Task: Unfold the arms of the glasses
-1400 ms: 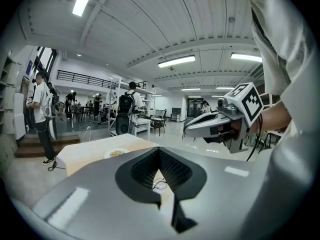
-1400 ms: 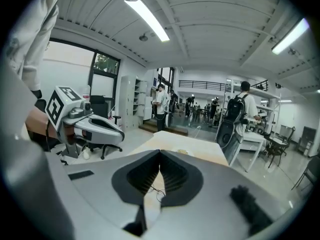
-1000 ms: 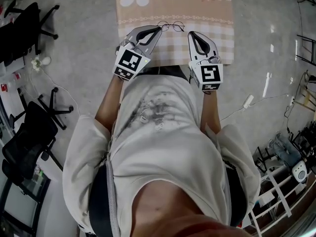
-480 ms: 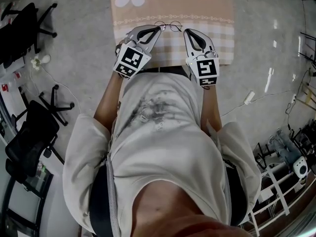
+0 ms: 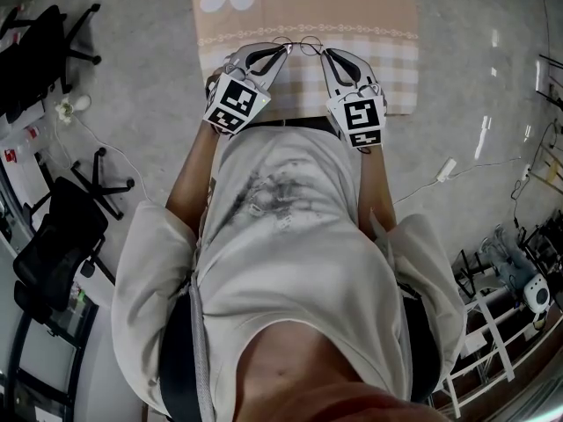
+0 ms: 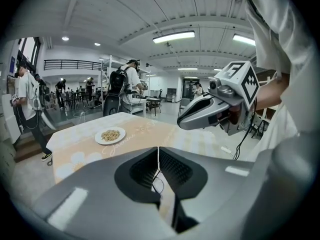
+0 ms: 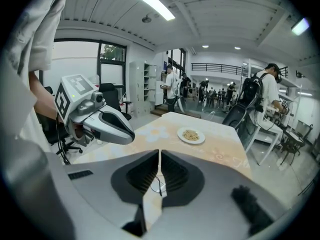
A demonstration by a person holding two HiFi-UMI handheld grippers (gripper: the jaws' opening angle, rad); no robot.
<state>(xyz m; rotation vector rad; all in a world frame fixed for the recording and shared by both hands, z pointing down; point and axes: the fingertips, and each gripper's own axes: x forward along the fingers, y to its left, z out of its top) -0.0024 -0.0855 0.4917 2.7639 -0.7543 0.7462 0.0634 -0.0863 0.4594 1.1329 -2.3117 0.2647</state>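
Observation:
Thin wire-framed glasses (image 5: pixel 299 46) sit over the checked part of the tablecloth (image 5: pixel 387 69), between the two gripper tips. My left gripper (image 5: pixel 287 49) meets their left end and my right gripper (image 5: pixel 324 53) their right end. In the left gripper view the jaws (image 6: pixel 158 149) have just been opening slightly; only a hairline slit shows, with the wire rim (image 6: pixel 158 183) running in behind it. The right gripper (image 7: pixel 159 152) is likewise closed to a slit, with the rim (image 7: pixel 156 184) behind its tips. Each view shows the other gripper to its side.
A white plate of food (image 6: pixel 110 135) stands farther back on the table. Black office chairs (image 5: pixel 53 244) are on the floor at the left, a cable with a plug (image 5: pixel 444 178) at the right, and shelving at the bottom right. People stand in the background.
Both grippers have sunk toward the cloth and drawn closer together, the right one shifting left toward the glasses. The glasses stay between the tips.

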